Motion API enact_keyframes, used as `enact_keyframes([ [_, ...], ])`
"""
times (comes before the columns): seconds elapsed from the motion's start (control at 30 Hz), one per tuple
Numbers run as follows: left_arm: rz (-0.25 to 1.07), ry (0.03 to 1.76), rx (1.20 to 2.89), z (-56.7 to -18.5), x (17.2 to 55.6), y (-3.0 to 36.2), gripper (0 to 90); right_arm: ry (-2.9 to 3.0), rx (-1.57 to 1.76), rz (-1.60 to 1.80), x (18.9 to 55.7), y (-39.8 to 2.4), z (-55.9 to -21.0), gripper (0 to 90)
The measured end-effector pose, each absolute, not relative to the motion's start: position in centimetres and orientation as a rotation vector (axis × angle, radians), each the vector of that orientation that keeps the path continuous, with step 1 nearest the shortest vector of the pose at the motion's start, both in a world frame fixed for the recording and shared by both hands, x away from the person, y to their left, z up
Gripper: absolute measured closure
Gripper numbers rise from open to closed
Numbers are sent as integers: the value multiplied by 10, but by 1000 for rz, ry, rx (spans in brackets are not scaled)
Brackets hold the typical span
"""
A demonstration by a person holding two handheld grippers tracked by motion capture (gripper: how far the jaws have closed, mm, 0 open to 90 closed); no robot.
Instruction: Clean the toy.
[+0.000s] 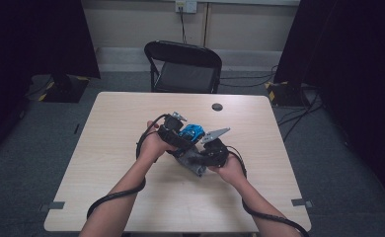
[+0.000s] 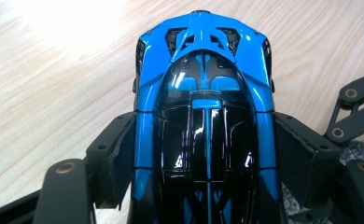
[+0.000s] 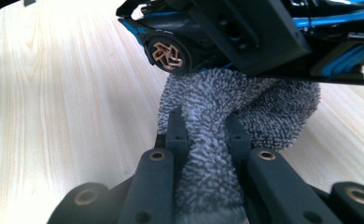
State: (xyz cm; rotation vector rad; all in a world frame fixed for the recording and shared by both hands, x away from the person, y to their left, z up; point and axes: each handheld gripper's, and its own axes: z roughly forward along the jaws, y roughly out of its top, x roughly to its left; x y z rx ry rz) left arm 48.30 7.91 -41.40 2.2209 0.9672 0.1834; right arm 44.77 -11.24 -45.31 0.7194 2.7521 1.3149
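Curtained recording studio, lone table [image 1: 131, 148]

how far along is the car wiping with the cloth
Done: both pickups. The left gripper clamps the blue toy car by its sides, above the table; the right gripper is shut on a bunched grey cloth. In hand: the cloth sits against the car's underside beside a wheel. Left: probably the rest of the body; how much has been wiped can't be told.

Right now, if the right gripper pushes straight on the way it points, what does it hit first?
The right gripper is shut on the grey cloth. Straight ahead the cloth bunches against the underside of the blue toy car held in the left gripper, near a wheel. Depth is unclear, but the car likely comes first.
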Motion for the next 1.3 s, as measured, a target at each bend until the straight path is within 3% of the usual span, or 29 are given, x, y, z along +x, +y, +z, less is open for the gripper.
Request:
enact_keyframes([
  [0.77,232,1057,2148,-414,495,88,281,2807,630,1319,440,-100,-457,779],
  [1.3,275,1060,2156,-410,482,120,281,2738,730,1281,449,-132,-447,777],
])
